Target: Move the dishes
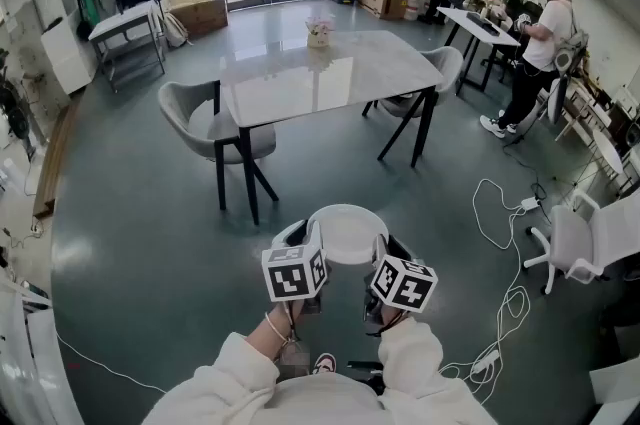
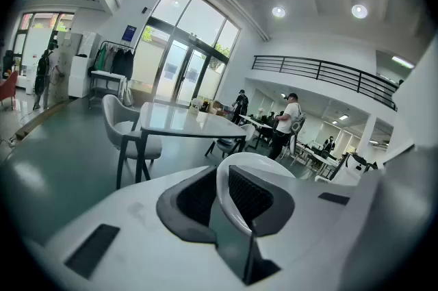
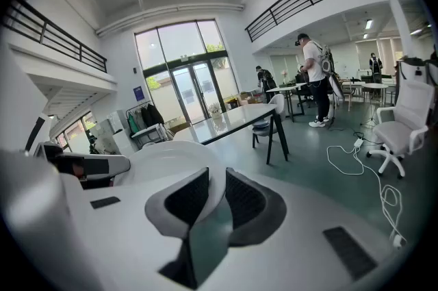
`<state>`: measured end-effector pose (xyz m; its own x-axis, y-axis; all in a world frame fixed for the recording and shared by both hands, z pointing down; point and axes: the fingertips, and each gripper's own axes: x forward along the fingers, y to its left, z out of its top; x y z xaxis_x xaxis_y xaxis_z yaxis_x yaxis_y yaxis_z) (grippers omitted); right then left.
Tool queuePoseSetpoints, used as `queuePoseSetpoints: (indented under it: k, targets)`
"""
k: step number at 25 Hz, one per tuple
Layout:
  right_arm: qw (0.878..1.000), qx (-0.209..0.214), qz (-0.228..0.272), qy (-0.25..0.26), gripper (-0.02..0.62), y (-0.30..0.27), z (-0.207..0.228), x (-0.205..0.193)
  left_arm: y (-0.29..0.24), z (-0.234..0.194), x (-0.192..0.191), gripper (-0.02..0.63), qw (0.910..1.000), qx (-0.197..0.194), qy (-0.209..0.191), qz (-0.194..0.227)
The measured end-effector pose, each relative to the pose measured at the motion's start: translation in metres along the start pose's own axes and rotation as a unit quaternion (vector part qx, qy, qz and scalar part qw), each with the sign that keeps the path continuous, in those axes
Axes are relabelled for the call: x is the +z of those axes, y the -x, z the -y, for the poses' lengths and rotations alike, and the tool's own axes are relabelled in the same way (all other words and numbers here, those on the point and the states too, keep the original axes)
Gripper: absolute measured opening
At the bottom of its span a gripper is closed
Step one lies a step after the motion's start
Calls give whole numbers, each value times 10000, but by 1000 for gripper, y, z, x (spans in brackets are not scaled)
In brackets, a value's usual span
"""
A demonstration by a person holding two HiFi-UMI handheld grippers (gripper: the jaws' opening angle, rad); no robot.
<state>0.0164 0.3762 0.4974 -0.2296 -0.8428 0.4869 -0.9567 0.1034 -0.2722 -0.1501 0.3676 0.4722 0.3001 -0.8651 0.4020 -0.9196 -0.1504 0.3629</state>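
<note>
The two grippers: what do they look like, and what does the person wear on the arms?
Both the left gripper and the right gripper have smooth white bodies and dark, finely textured pads set in grey surrounds. Each carries a white cube with black square markers. The sleeves are cream-coloured.

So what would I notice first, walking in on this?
Probably the white dish held in mid-air at the bottom centre of the head view, its rim pinched on either side by the left gripper and the right gripper. Beyond it stands a glossy table with grey chairs, and people stand at desks far right.
</note>
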Motion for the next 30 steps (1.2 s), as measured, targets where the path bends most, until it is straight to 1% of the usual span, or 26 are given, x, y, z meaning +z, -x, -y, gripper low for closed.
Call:
queuePoseSetpoints:
  k: [10, 15, 20, 23, 30]
  targets:
    - [9999, -5, 64, 118, 129, -4, -25, 8, 3, -21, 13, 52, 10000, -12, -61, -6]
    - [9999, -37, 98, -72, 129, -10, -35, 9, 2, -30, 21, 52, 9998, -134, -108, 28]
    - [9997, -121, 180, -78, 129, -14, -42, 14, -2, -36, 27, 52, 9996, -256, -145, 34]
    - [9995, -207, 220, -79, 129, -13, -45, 15, -3, -40, 26, 52, 9994, -327, -140, -4]
    - [9992, -311, 142, -218, 127, -19, -39, 5, -12, -43, 17, 52, 9990, -401, -163, -135]
